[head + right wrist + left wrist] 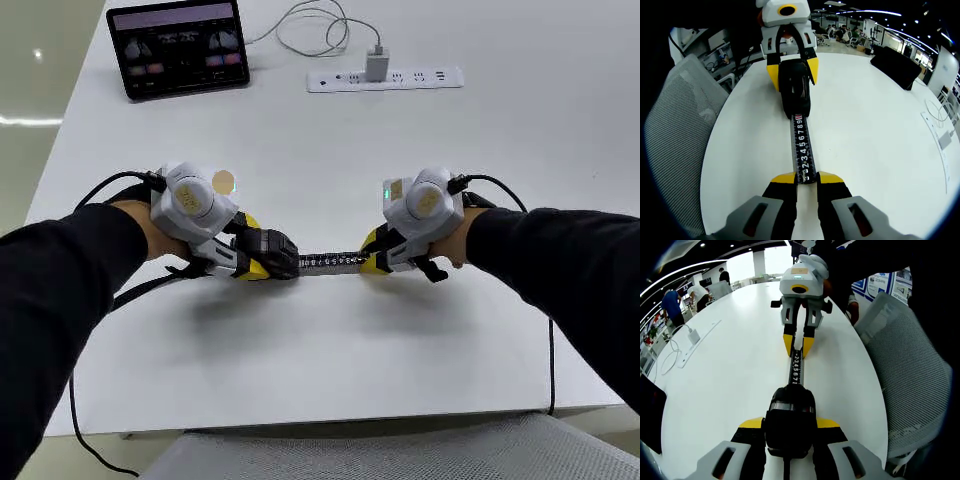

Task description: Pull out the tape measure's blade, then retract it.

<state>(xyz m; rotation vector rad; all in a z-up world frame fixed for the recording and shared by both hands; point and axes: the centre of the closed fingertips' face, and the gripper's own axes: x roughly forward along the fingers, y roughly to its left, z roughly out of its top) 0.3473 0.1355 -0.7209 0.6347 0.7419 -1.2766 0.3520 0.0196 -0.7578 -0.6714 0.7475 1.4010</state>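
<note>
The right gripper [800, 179] closes its yellow-tipped black jaws on the end of the numbered silver blade [801, 145]. The blade runs straight across the white table [865, 125] to the black tape measure case [795, 92], which is clamped by the left gripper [792, 72]. A grey mesh chair [680, 115] stands beside the table.

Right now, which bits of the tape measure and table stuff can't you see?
Tip of the silver numbered blade: right gripper view, pinched between the jaws of the right hand-held gripper.
Sides of the black rounded tape measure case: left gripper view, covered by the jaws of the left hand-held gripper.
Blade numbers: head view, too small to read.
Screen of the dark flat tablet: head view, too small to read.
</note>
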